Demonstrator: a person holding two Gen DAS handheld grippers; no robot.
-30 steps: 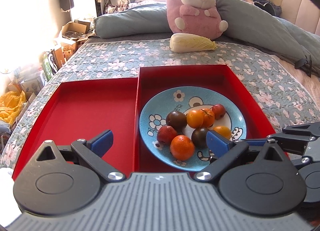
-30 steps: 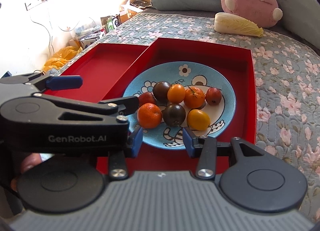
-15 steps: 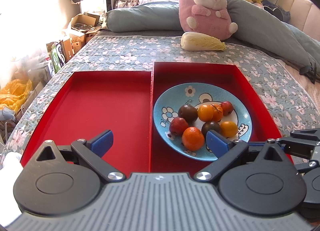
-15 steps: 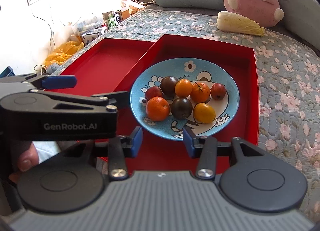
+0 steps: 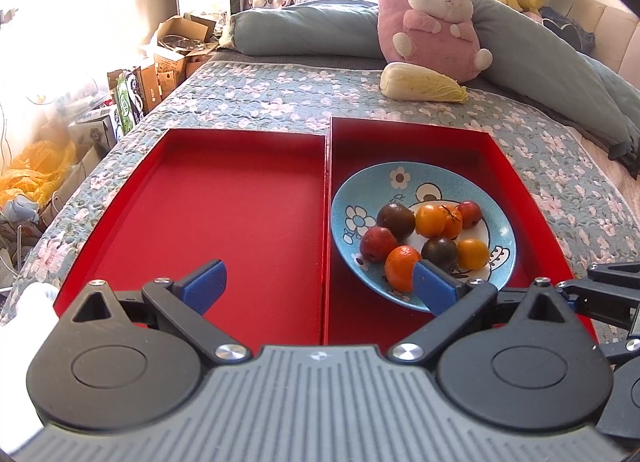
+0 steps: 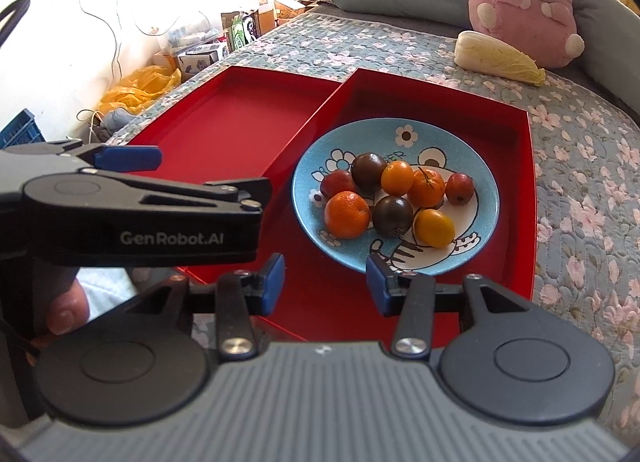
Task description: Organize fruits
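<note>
A blue cartoon plate (image 5: 505,222) (image 6: 486,190) holds several small fruits: oranges (image 6: 346,214), dark tomatoes (image 6: 393,215), red ones (image 6: 459,189) and a yellow one (image 6: 434,228). It sits in the right red tray (image 5: 516,166) (image 6: 516,166). The left red tray (image 5: 224,206) (image 6: 236,118) holds nothing. My left gripper (image 5: 319,282) is open and empty over the trays' near edge; it also shows in the right wrist view (image 6: 132,158). My right gripper (image 6: 326,282) is open and empty in front of the plate.
The trays lie on a floral quilt (image 5: 260,98). A cabbage (image 5: 420,83) and a pink plush rabbit (image 5: 432,18) lie behind them, with grey pillows (image 5: 304,32). Cardboard boxes (image 5: 160,66) and a yellow bag (image 5: 28,178) stand beside the bed on the left.
Both grippers have drawn back and up from the trays, so the plate looks farther off. The left view has swung left, showing more of the empty tray. The fruits have not moved.
</note>
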